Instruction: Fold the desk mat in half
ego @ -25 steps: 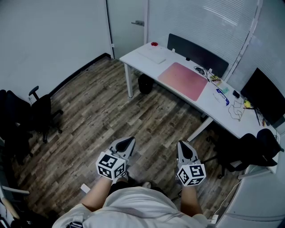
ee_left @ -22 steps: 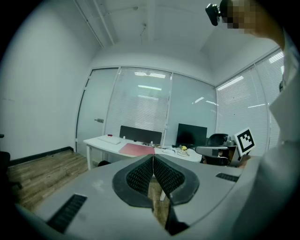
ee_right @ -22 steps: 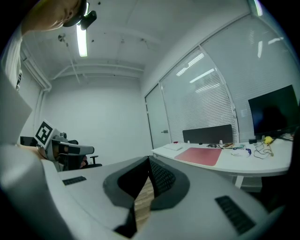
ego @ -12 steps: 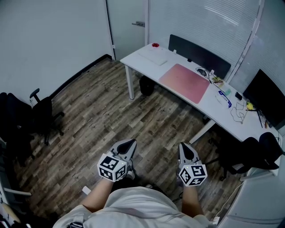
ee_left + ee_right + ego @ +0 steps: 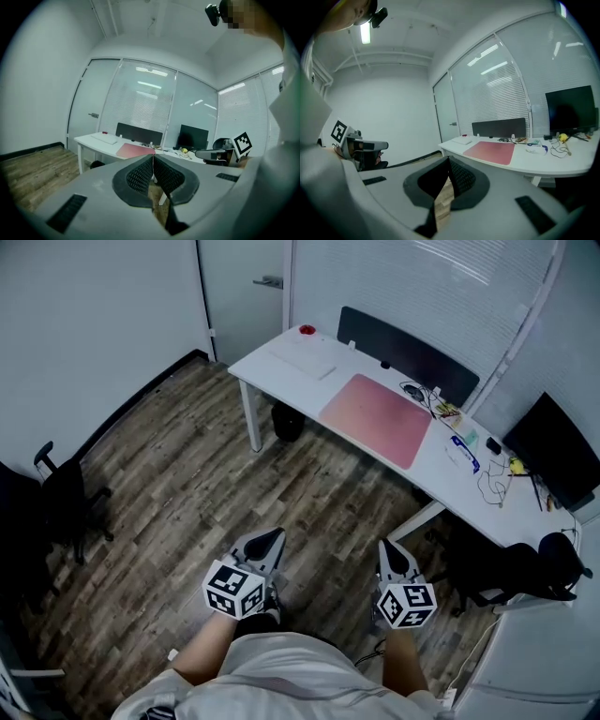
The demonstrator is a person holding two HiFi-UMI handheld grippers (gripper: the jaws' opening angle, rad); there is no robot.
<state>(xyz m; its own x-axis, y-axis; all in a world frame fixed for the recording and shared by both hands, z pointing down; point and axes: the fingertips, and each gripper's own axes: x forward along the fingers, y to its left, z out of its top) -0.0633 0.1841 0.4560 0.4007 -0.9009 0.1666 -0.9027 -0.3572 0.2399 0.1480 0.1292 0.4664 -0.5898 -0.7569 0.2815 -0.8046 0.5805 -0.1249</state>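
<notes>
The pink desk mat (image 5: 375,407) lies flat and unfolded on the white desk (image 5: 281,367) across the room. Both grippers are held in front of the person's body over the wood floor, far short of the desk. My left gripper (image 5: 265,543) points toward the desk with its jaws together and nothing between them. My right gripper (image 5: 391,551) is likewise shut and empty. In the left gripper view the mat (image 5: 133,150) shows just beyond the closed tips (image 5: 153,157). In the right gripper view the mat (image 5: 490,151) lies to the right of the closed tips (image 5: 449,161).
A white keyboard (image 5: 302,357), a dark divider panel (image 5: 408,354), cables and small items (image 5: 473,446) and a black monitor (image 5: 553,451) share the desk. A dark bin (image 5: 286,420) stands under it. Office chairs stand at left (image 5: 61,498) and right (image 5: 511,568).
The person has stepped toward the desk: desk and mat have slid left and look a little nearer. Both grippers keep their place in front of the body, still shut.
</notes>
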